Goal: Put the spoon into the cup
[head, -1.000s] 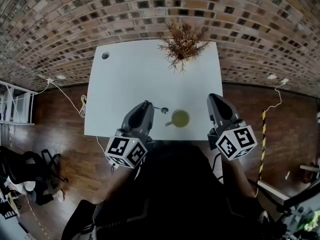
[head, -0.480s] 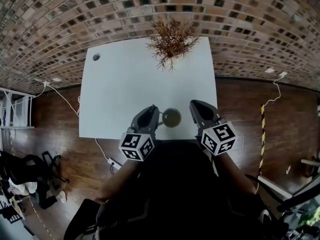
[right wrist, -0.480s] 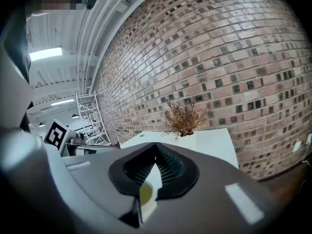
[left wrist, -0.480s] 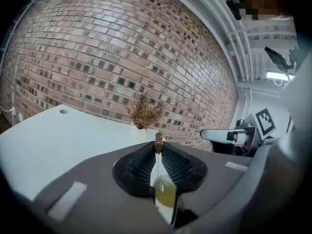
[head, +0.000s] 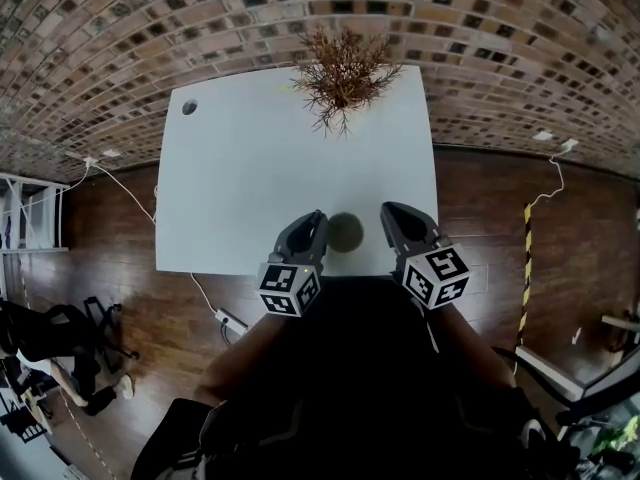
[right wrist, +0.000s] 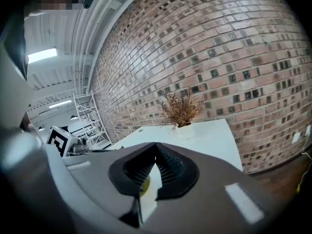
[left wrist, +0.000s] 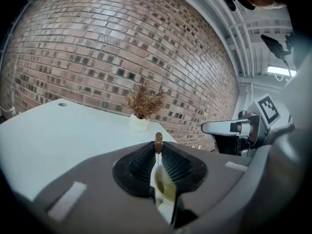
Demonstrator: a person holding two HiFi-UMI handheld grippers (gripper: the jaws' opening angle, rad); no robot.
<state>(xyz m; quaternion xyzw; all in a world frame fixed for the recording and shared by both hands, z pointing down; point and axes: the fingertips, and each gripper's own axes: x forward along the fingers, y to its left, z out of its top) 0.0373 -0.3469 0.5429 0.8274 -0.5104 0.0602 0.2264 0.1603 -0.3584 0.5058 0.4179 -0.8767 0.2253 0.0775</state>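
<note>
On the white table point(head: 250, 168), near its front edge, stands an olive-green cup point(head: 346, 231), between my two grippers. My left gripper point(head: 314, 220) is just left of the cup. In the left gripper view its jaws point(left wrist: 158, 146) pinch the spoon point(left wrist: 158, 141): a brown tip sticks up at the fingertips and a thin shaft runs down toward the cup point(left wrist: 165, 191) below. The left gripper hides the spoon in the head view. My right gripper point(head: 392, 214) is just right of the cup, with its jaws point(right wrist: 155, 147) meeting at the tips and nothing between them; the cup point(right wrist: 144, 186) shows low in the gap.
A dried brown plant in a white pot point(head: 342, 68) stands at the table's far edge against the brick wall. A round hole point(head: 189, 107) marks the far left corner. Cables point(head: 215, 308) lie on the wooden floor to the left.
Both grippers have dropped and closed in beside the cup. The spoon, seen a second ago between the left gripper's tip and the cup, is now covered by that gripper.
</note>
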